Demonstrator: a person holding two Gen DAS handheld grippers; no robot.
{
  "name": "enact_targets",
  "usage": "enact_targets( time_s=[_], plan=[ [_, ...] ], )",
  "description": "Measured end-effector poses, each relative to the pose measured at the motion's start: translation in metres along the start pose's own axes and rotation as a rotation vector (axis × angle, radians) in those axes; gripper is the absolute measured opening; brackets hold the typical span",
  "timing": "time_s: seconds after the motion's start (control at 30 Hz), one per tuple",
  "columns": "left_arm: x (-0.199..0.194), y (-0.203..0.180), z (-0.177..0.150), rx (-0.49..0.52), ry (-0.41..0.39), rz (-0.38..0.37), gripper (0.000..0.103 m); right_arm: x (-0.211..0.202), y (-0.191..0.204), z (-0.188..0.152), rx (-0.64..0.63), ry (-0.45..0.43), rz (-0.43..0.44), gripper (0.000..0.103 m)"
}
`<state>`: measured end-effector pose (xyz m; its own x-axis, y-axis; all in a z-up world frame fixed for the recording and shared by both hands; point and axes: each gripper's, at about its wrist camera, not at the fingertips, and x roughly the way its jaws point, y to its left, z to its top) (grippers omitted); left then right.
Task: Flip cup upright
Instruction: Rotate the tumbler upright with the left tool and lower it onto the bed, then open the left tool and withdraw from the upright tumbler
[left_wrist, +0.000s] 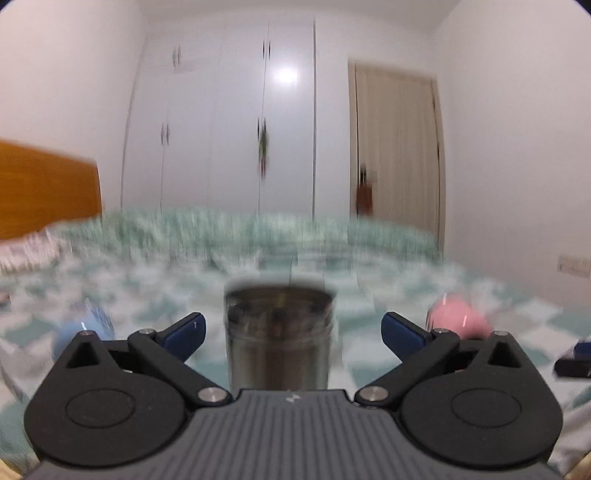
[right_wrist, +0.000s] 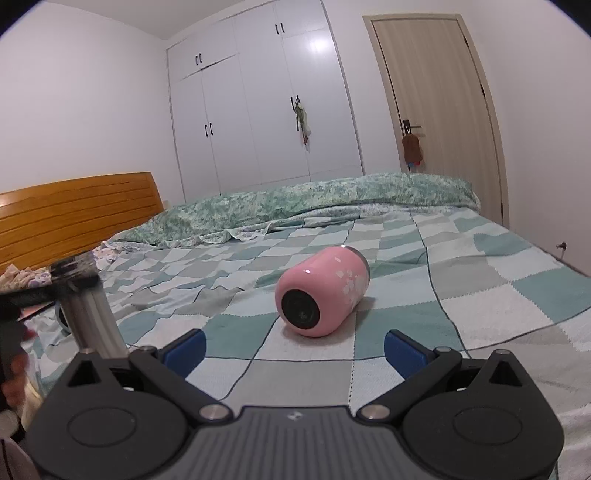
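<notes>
The pink cylindrical metal cup (right_wrist: 320, 291) lay on its side on the checked teal-and-white bed cover (right_wrist: 480, 266), its dark base facing the right tool (right_wrist: 293, 349), just ahead of that tool's blue pads. The right tool stood wide open, holding nothing. A steel cylindrical tumbler (left_wrist: 279, 339) stood upright between the left tool's (left_wrist: 291, 334) spread fingers (left_wrist: 184, 334), clear of both pads; the left tool was open too, gripping nothing. A pale blue rounded object (left_wrist: 79, 334), blurred, lay left of it.

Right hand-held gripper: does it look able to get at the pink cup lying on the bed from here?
Probably yes. The pink cup lies on its side on the quilt, ahead of the open right hand-held gripper, with only bare quilt between them.
</notes>
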<state>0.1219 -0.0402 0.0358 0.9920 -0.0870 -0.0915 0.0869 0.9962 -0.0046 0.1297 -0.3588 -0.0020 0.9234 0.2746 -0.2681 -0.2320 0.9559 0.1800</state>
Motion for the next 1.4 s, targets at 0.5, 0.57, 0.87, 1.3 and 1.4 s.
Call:
enact_targets(
  time_s=[0.5, 0.57, 0.87, 1.3, 1.4],
  plan=[
    [-0.103, 0.018, -0.019, 0.026, -0.004, 0.027, 0.103, -0.073, 0.04, -0.017, -0.124, -0.128, -0.096, 0.103],
    [-0.109, 0.02, -0.028, 0.021, 0.0, 0.055, 0.103, -0.08, 0.049, -0.022, -0.152, -0.141, -0.111, 0.103],
    [-0.12, 0.021, -0.045, 0.029, -0.024, 0.105, 0.103, -0.095, 0.067, -0.037, -0.214, -0.18, -0.142, 0.103],
    [-0.124, 0.023, -0.048, 0.025, -0.031, 0.115, 0.103, -0.097, 0.068, -0.04, -0.221, -0.207, -0.161, 0.103],
    [-0.124, 0.023, -0.048, 0.027, -0.033, 0.114, 0.103, -0.097, 0.068, -0.041, -0.221, -0.208, -0.162, 0.103]
  ],
)
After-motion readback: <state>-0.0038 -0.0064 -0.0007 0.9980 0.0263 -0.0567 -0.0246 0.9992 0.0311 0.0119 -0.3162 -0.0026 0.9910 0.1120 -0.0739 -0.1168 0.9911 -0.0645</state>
